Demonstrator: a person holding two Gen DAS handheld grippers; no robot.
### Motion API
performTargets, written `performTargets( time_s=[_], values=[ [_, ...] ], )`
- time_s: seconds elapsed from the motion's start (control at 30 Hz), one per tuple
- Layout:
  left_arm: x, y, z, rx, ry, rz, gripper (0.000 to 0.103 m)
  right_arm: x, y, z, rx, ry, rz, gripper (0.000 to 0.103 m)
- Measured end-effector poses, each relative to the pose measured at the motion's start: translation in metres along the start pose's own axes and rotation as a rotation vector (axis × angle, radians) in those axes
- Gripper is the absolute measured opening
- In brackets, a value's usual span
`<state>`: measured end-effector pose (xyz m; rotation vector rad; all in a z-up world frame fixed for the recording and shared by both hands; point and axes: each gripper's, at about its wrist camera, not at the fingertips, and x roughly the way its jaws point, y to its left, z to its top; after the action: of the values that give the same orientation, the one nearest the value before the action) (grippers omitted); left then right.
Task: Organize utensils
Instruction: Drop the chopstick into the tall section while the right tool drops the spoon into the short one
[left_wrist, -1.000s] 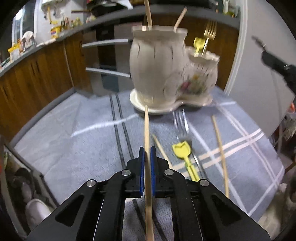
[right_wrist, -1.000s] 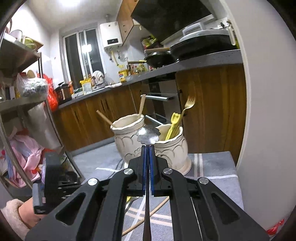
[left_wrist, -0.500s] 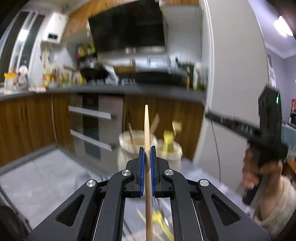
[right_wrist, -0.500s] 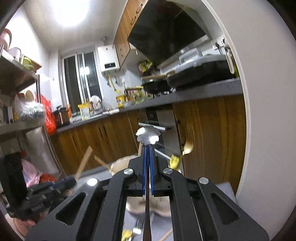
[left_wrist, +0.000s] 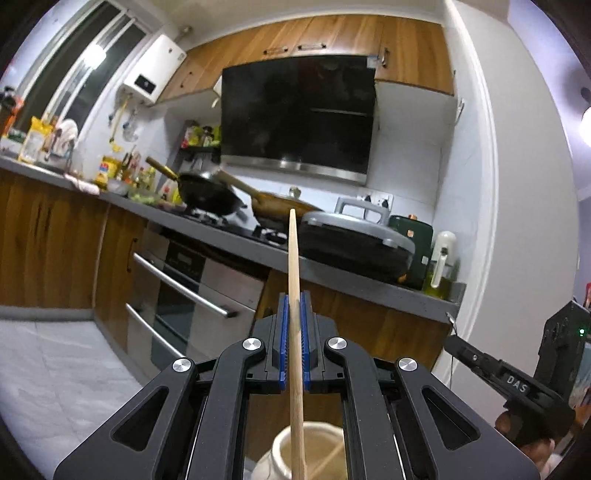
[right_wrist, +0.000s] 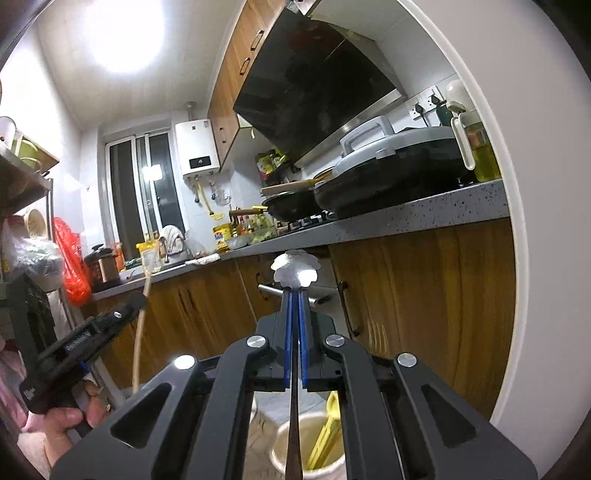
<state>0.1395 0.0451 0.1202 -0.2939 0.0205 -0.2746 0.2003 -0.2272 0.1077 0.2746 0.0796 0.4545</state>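
A grey countertop runs across both views, crowded with a black wok, a lidded electric griddle and bottles near the window end, with a dark range hood above and wooden cabinet fronts below; an oven with long bar handles sits under the hob. The left gripper has its blue pads pressed against a single wooden chopstick, which stands nearly upright through the grip, its tip rising in front of the counter edge and its lower end reaching down to the mouth of a cream ceramic jar at the bottom of the left wrist view (another pale stick leans inside it). The right gripper is pinched tight on the thin dark handle of a metal utensil, whose scalloped silver end sticks up above the fingertips; which kind of utensil it is cannot be told from here. Its handle hangs down over a second cream jar holding a yellow plastic utensil. Each gripper shows at the edge of the other's view, with fingers of the person's left hand wrapped on the grip.
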Motion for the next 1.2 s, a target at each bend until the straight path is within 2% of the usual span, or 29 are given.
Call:
performTargets(
  time_s=[0.13,0.27,0.43,0.8,0.97,1.2],
  values=[
    [0.028,0.0,-0.012,-0.002,0.026,-0.003,0.006,0.02,-0.002,-0.005,-0.006,0.006,-0.027,0.003],
    [0.035,0.0,-0.022,-0.015,0.031,-0.024,0.006,0.031,-0.008,-0.014,-0.004,0.008,-0.053,0.003],
    [0.038,0.005,-0.03,-0.006,0.048,-0.035,0.006,0.041,-0.012,-0.028,-0.024,0.064,-0.057,0.003],
    [-0.002,0.023,-0.04,-0.054,0.099,-0.077,0.006,0.014,-0.015,-0.041,-0.016,0.125,-0.092,0.003],
    [-0.02,0.009,-0.05,0.022,0.142,-0.039,0.006,-0.011,-0.008,-0.048,-0.038,0.118,-0.105,0.003],
    [-0.04,0.007,-0.069,-0.008,0.163,-0.031,0.006,-0.023,0.0,-0.063,-0.055,0.131,-0.117,0.003]
  ],
)
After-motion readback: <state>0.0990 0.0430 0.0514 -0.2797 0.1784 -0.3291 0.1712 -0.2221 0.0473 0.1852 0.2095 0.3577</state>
